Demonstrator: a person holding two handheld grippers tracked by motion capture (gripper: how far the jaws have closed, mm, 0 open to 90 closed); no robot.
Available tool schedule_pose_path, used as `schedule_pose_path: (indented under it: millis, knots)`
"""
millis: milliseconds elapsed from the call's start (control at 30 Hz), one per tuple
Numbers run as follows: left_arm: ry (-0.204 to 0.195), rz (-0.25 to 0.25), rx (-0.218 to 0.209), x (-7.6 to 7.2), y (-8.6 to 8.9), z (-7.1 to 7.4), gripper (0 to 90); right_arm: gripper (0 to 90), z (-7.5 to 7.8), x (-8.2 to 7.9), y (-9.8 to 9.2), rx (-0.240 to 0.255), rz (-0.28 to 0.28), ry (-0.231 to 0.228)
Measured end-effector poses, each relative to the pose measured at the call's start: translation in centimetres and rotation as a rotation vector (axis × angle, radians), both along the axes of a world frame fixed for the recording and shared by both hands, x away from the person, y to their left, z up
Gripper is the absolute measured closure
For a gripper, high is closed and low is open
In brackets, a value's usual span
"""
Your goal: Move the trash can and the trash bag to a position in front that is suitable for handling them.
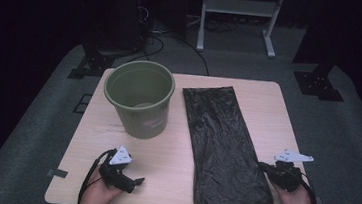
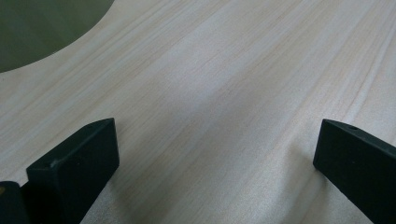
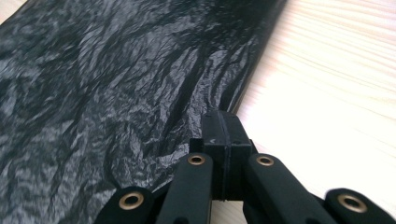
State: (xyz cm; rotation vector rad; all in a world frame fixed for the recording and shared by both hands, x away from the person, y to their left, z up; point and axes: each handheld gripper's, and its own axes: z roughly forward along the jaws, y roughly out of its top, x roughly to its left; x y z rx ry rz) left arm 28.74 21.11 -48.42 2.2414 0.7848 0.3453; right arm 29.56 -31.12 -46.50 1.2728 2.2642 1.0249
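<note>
On the pale wooden table (image 1: 175, 192), going left to right, the left gripper (image 1: 133, 183) rests in the person's left hand (image 1: 97, 192) at about 7 o'clock of the tabletop, near its front edge; in the left gripper view its two black jaws stand wide apart over bare wood with nothing between them. Just beyond it, at about 10 o'clock of the table, one green bucket (image 1: 139, 98) stands upright with its open mouth upward; a curved piece of its wall shows at the top left corner of the left gripper view (image 2: 42, 28). Right of the bucket lies one black plastic bag (image 1: 225, 146), flat and crinkled, its long axis running from the far side of the table toward the near edge, the far end pointing to roughly 11 o'clock and the wider near end to 5 o'clock. At about 4 o'clock of the table, the right gripper (image 1: 265, 168), in the person's right hand (image 1: 295, 198), sits at the bag's right edge; in the right gripper view (image 3: 224, 122) its jaws are pressed fully together at that edge, and whether a fold of plastic is caught between them cannot be told. In all: one bucket, one bag, two grippers.
</note>
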Motion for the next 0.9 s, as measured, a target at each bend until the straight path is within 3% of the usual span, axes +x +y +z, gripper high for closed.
schedule_pose_path:
  millis: [300,567,767,900]
  knots:
    - [0.0,0.0,0.0,0.0,0.0,0.0,0.0,90.0,0.2,-0.8,-2.6,-0.007,-0.061,-0.009]
    - [0.0,0.0,-0.001,0.0,0.0,0.0,0.0,90.0,0.1,-2.8,-4.9,-0.027,-0.11,-0.005]
    - [0.0,0.0,0.0,0.0,0.0,0.0,0.0,68.3,0.4,-3.1,-5.2,-0.029,-0.14,-0.036]
    - [0.0,0.0,-0.001,0.0,0.0,0.0,0.0,55.3,0.7,-3.0,-4.6,-0.007,-0.128,-0.045]
